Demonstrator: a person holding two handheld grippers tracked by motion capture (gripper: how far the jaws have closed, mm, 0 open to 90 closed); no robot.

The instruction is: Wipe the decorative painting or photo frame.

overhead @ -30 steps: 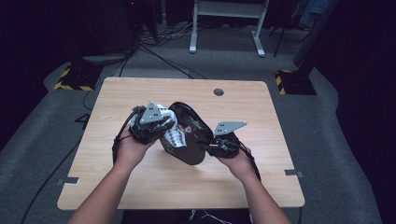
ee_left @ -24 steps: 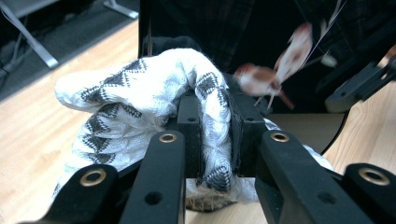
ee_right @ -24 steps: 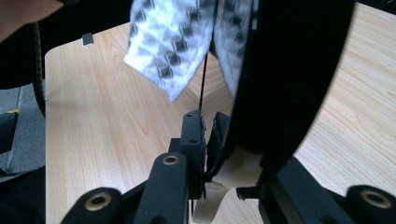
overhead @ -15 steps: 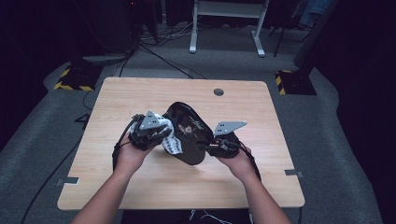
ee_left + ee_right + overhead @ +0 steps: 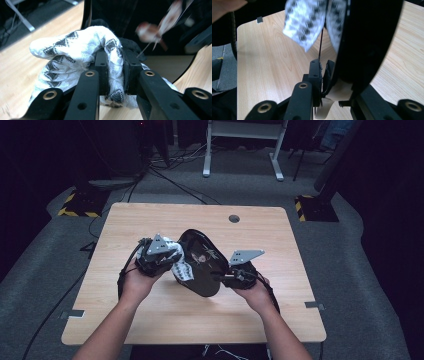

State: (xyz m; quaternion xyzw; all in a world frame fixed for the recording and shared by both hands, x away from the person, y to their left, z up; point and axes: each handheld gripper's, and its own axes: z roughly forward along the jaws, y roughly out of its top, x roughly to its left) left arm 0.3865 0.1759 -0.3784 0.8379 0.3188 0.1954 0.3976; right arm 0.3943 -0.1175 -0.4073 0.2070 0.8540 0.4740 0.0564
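Since a second ago the left gripper (image 5: 167, 256) has slid lower along the black plate (image 5: 200, 265); its jaws pinch a white patterned cloth (image 5: 82, 52) against the plate's face. Opposite, the right gripper (image 5: 227, 277) clamps the plate's rim, holding it tilted above the table (image 5: 150, 320).

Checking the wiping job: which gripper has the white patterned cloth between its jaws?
The left gripper pinches the cloth; the right gripper clamps the black plate's rim.
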